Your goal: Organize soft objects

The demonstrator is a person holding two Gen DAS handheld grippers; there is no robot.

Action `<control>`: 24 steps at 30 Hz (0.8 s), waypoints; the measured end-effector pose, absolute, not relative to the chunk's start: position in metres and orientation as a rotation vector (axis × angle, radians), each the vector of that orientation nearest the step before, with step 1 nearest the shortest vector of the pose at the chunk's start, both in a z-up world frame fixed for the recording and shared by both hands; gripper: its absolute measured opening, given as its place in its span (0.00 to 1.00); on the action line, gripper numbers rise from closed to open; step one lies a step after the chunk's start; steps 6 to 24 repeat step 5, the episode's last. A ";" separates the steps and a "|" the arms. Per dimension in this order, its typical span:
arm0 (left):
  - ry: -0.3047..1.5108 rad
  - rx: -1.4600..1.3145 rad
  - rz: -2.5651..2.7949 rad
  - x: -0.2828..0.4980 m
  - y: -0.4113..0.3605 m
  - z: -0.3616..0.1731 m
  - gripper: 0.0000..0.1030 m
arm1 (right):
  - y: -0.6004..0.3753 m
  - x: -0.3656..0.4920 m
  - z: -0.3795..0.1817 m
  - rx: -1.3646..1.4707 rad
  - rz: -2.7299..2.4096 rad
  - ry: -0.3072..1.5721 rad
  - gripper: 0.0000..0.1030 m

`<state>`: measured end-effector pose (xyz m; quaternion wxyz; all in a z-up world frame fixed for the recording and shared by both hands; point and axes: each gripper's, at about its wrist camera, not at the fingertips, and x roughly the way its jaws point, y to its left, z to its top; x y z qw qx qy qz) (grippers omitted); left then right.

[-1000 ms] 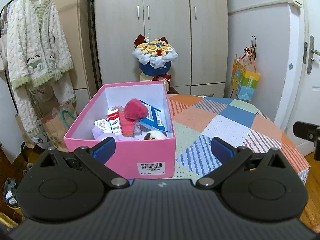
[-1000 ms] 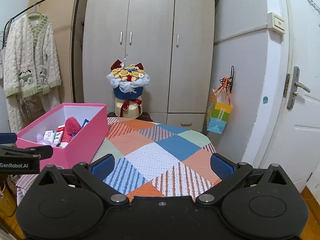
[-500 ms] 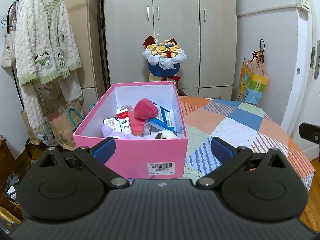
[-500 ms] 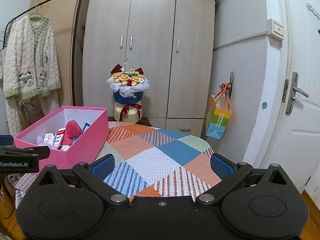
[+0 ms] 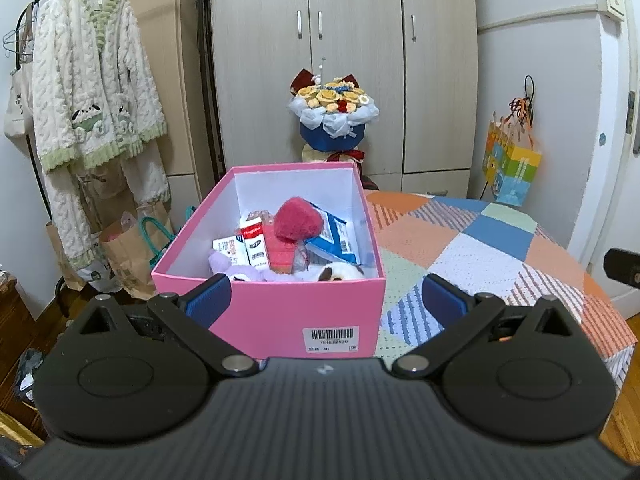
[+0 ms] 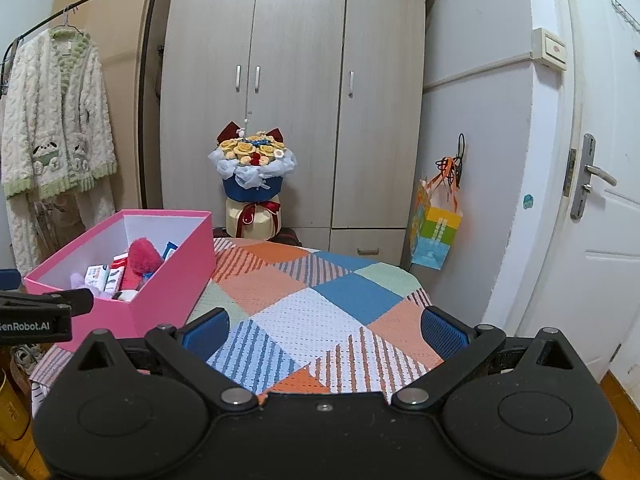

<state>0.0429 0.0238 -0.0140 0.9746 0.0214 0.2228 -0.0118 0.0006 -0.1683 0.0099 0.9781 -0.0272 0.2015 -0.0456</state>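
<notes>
Patchwork cloth (image 6: pixel 320 312) covers the table, wardrobe (image 6: pixel 292 120) behind; one pink box (image 5: pixel 280 308), one bouquet (image 6: pixel 253 168). Left gripper (image 5: pixel 326 300) and right gripper (image 6: pixel 324 330) both spread wide, empty.

A home bedroom: wardrobe (image 6: pixel 296 120), fleece pyjamas (image 5: pixel 92 92) on a clothes rail, flower bouquet (image 6: pixel 253 168), patchwork-covered table (image 6: pixel 320 312).
</notes>
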 end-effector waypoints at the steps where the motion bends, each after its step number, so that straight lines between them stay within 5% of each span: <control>1: 0.455 0.042 -0.026 0.043 0.024 -0.015 1.00 | -0.169 0.001 0.010 -0.053 -0.092 0.408 1.00; 24: 0.462 0.041 -0.029 0.044 0.024 -0.016 1.00 | -0.169 0.003 0.008 -0.051 -0.090 0.415 1.00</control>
